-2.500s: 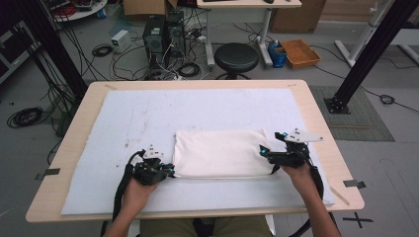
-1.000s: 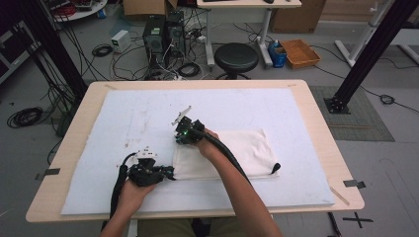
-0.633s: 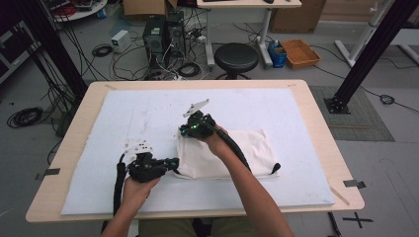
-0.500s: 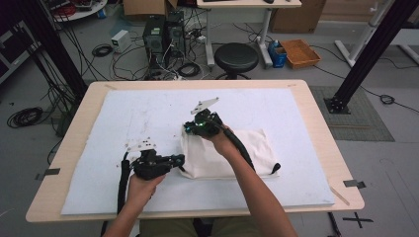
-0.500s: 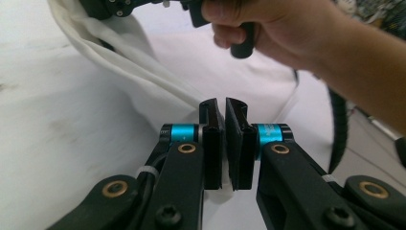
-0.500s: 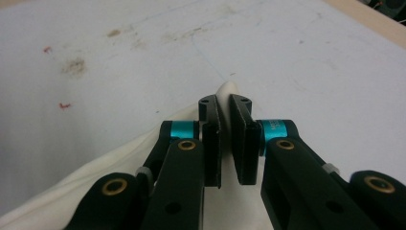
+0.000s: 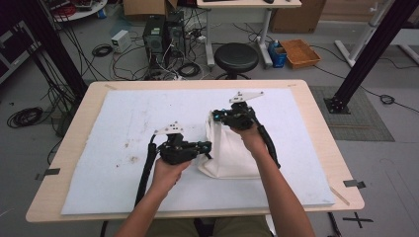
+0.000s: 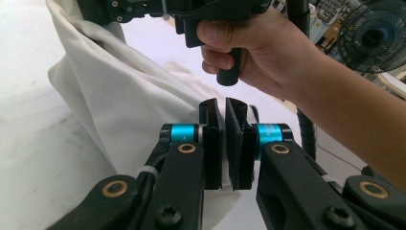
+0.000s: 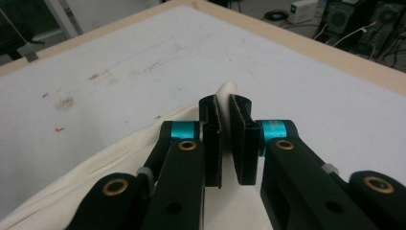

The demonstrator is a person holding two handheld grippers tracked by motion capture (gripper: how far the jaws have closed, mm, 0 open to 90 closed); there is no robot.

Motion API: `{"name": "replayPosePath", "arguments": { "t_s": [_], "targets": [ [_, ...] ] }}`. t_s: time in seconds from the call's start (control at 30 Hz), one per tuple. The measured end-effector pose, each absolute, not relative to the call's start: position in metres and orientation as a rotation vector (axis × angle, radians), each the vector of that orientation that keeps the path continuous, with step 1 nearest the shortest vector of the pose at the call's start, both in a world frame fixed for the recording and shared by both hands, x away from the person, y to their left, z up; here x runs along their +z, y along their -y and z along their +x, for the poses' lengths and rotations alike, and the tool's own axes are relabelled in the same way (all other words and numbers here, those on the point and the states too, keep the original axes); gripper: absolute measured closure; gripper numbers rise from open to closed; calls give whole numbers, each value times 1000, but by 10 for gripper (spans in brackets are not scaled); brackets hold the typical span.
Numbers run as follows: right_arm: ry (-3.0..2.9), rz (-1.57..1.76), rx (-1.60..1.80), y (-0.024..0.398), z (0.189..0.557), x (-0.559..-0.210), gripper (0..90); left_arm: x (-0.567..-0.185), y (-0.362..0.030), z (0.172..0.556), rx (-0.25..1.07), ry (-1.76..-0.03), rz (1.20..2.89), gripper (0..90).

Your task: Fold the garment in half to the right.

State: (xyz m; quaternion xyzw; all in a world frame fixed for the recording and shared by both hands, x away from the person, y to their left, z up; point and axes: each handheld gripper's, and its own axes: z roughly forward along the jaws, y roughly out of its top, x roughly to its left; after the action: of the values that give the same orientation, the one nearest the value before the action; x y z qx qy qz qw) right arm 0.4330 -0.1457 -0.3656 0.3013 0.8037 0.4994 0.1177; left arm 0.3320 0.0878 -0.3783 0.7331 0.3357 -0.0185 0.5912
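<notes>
Both fingers clamped on the cloth, lifting it to fold

Your right gripper pinches the cloth at center frame, your left gripper grips its lower-left edge, likely so it hangs straight above the counter.

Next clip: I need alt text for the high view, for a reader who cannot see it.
Seen from above, a person lifts a folded white cloth off a white mat on a wooden table, with the left gripper shut on its near-left edge and the right gripper shut on its raised far corner. Cables and a stool sit on the floor beyond.
</notes>
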Motion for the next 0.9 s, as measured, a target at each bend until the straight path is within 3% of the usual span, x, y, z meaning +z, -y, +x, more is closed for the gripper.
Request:
{"name": "replayPosePath", "arguments": {
  "t_s": [0.4,0.9],
  "targets": [
    [-2228,971,1518,206,426,-361,844,-367,-37,350,-95,-758,1726,854],
    [-2203,1177,1401,269,422,-404,842,-401,56,366,-188,-784,1851,852]
  ]
}}
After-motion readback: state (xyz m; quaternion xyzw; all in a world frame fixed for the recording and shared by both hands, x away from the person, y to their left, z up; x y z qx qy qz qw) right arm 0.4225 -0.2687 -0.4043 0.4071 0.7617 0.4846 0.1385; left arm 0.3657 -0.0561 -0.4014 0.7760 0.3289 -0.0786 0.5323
